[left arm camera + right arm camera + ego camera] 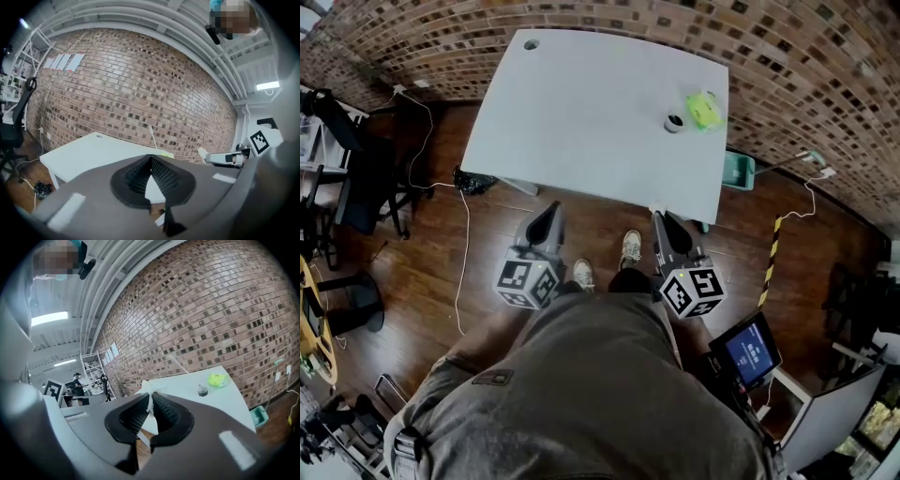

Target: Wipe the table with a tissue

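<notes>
A white tissue (151, 388) is pinched in the tips of the right claw (151, 403), just short of the table's (581, 112) near edge. The left claw (150, 160) is closed on nothing. The tissue is judged light, limp and easily torn, best gripped at a bunched fold.

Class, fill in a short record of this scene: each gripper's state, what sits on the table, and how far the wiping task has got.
Left gripper: jaws together, nothing between them
Right gripper: shut on a white tissue
Table: white, in front of the person, both grippers held near its front edge
On the table: a yellow-green object and a small dark round object, side by side near the far right corner
Floor: teal bin beside the table
Task stage: tissue not yet on the tabletop
</notes>
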{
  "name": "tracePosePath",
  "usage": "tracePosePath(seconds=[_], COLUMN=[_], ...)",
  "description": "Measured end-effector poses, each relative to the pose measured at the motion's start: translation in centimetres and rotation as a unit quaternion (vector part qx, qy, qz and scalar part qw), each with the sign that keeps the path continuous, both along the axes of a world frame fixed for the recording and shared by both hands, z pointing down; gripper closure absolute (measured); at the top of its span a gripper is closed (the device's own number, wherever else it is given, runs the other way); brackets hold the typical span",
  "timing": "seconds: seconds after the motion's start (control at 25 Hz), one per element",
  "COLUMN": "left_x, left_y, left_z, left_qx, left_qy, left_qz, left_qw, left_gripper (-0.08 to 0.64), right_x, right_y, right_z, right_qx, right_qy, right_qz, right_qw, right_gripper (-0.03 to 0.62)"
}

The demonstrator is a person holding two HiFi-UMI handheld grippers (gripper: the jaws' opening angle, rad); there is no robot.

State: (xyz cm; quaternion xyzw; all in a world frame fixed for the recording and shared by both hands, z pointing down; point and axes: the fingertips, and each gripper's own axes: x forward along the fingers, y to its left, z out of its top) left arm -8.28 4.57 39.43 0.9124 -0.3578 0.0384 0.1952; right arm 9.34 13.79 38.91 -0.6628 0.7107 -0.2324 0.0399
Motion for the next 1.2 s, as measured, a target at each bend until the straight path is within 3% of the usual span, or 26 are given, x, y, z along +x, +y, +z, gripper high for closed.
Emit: tracePosePath(seconds=[0.32,0.52,0.8,1.2], left_x=[5.4,6.5,5.7,4.0], left_y=[-3.4,-4.6,-7.6,-11.9], left_z=[0.1,0.5,1.7,5.5], left_qx=[-0.007,-0.016,-0.03,-0.071], left_qy=[-0.022,-0.032,-0.041,-0.055], left_qz=[-0.057,-0.088,-0.106,-0.081], left_qw=[0.9981,0.9955,0.9931,0.9927], left_gripper=[0.558,0.558,0.558,0.558], right_x=[5.7,7.2,6.3,2.7], right_y=[-5.1,-7.6,-11.3,-16.4], right_z=[1.3,2.0,3.5,7.6], right_qx=[-0.012,-0.018,-0.038,-0.104], right_qy=[-0.009,-0.012,-0.014,0.019], right_qz=[-0.066,-0.098,-0.124,-0.151], right_qw=[0.998,0.995,0.991,0.983], right_gripper=[0.56,0.56,0.56,0.56])
